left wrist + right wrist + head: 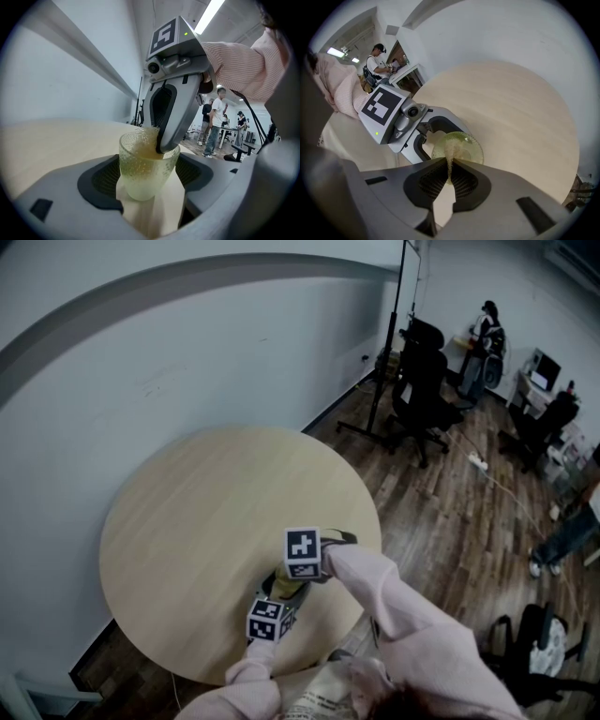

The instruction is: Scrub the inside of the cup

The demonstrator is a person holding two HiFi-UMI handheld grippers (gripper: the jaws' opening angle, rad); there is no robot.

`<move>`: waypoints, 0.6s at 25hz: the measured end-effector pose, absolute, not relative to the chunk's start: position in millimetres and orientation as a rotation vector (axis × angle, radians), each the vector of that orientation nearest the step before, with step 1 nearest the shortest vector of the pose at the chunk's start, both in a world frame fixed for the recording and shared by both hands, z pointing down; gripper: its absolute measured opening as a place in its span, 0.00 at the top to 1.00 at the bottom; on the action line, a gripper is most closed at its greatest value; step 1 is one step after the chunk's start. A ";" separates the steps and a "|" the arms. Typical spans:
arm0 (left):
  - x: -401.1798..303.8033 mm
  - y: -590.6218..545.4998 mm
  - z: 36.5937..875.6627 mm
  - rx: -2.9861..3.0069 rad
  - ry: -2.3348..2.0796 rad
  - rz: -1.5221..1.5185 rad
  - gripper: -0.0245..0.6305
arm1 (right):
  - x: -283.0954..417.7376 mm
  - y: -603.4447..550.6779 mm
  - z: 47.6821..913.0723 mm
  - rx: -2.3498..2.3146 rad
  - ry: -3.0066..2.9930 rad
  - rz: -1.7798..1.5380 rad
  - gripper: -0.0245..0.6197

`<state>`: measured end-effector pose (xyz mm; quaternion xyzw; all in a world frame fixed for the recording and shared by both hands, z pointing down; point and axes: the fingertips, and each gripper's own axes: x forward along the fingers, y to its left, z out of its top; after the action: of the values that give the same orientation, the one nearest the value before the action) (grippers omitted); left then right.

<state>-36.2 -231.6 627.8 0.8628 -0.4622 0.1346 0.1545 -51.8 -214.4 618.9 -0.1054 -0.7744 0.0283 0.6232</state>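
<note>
the round wooden desk (187,512) fills the middle of the head view, and both grippers work at its lower right, close to the near edge. the left gripper (149,185) has its fingers closed on the sides of the pale green, pebbled glass cup (140,161), low in the centre of its own view. the right gripper (451,165) has its fingers pinched shut on a thin yellowish scrubber (450,151) and dipped into the cup's mouth.

risks, as i judge them: a hard sideways stroke could twist the cup in the left fingers or lever it out — glass is slick. the hard right fingers could knock the rim and chip it. the scrubber sits in a narrow pinch, so drag on the textured wall may pull it free. this near the edge, a dropped cup could reach the floor (450,521).

the left gripper view shows side-on how deep the right fingers sit in the cup. the right gripper view looks down into the mouth and shows the pinch. the head view shows neither — the marker cubes (302,552) cover the cup — but only it places the work on the desk.
</note>
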 end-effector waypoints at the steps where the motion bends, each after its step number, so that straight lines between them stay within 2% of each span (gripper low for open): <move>1: -36.5 -231.8 627.8 2.472 -1.325 0.386 0.40 | -52.2 -214.0 618.7 -0.238 -1.780 0.090 0.92; 15: -35.0 -231.2 627.8 2.476 -1.326 0.393 0.40 | -55.5 -203.8 616.2 -0.193 -1.828 0.407 0.92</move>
<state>-35.0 -231.2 627.8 0.8628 -0.4622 0.1371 0.1520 -55.5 -203.8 616.2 -0.0828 -0.7850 0.1746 0.5886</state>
